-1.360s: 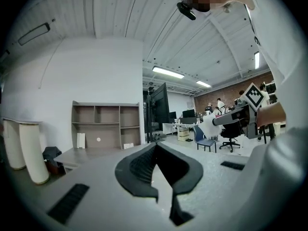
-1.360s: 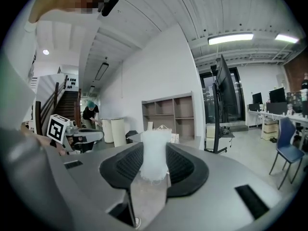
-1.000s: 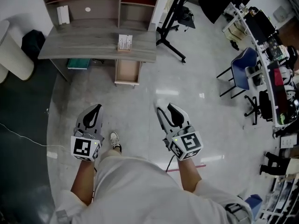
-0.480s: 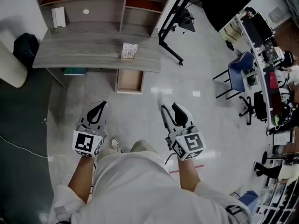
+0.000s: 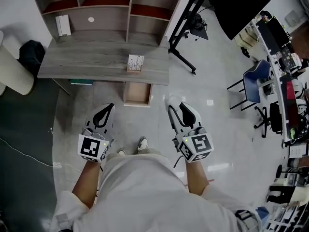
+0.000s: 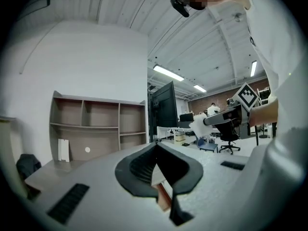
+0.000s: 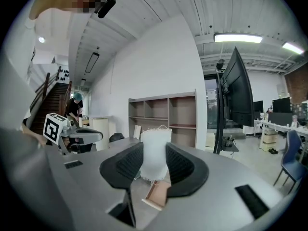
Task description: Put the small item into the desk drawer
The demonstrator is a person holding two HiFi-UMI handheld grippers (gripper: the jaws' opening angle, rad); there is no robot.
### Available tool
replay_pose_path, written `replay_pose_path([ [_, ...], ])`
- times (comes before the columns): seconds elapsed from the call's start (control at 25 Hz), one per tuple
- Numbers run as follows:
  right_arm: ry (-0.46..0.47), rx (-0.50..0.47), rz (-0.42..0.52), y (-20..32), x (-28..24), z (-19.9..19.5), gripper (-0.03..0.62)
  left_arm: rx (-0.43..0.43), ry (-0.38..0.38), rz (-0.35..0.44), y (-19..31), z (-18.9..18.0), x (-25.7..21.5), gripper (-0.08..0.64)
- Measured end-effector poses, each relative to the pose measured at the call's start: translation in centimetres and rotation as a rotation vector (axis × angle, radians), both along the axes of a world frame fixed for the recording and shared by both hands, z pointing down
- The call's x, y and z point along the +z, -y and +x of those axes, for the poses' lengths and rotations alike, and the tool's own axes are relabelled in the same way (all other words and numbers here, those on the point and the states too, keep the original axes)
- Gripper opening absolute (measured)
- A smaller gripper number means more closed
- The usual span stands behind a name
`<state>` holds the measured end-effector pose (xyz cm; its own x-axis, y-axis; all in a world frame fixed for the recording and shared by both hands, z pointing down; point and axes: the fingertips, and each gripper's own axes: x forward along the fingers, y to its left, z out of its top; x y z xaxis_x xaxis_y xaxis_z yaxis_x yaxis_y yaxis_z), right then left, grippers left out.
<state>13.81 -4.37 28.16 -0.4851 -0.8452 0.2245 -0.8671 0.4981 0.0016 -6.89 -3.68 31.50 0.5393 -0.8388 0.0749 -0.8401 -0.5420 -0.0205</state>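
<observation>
2 grippers sit closer to the desk (image 5: 96, 64) than in the earlier head view: the person has stepped forward, and the open drawer (image 5: 137, 104) now lies just ahead of the jaws. The right gripper (image 5: 179, 111) has its jaws fairly wide, clamped on the small white item (image 7: 155, 153), whose frayed top pokes above the pads. The left gripper (image 6: 155, 150) has its jaws together, empty. Item not in the drawer yet; the carry looks nearly over, reach and drop remain. The box (image 5: 135, 62) on the desk is unmoved and the grip looks unchanged.
</observation>
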Motion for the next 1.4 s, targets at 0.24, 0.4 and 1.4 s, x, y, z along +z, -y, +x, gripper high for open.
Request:
replay_pose_path([
  [0.24, -0.019, -0.067, -0.012, 3.0, 1.1, 0.2, 0.147, -0.068, 0.022, 0.002, 1.9, 0.0, -0.5, 0.008],
  [0.4, -0.034, -0.105, -0.051, 4.5, 2.7, 0.3, 0.147, -0.094, 0.028, -0.046, 2.1, 0.4, 1.2, 0.008],
  [1.4, -0.385, -0.369, -0.230, 10.7, 21.5, -4.3, 0.147, -0.208, -0.018, -0.251, 3.4, -1.0, 12.8, 0.008],
])
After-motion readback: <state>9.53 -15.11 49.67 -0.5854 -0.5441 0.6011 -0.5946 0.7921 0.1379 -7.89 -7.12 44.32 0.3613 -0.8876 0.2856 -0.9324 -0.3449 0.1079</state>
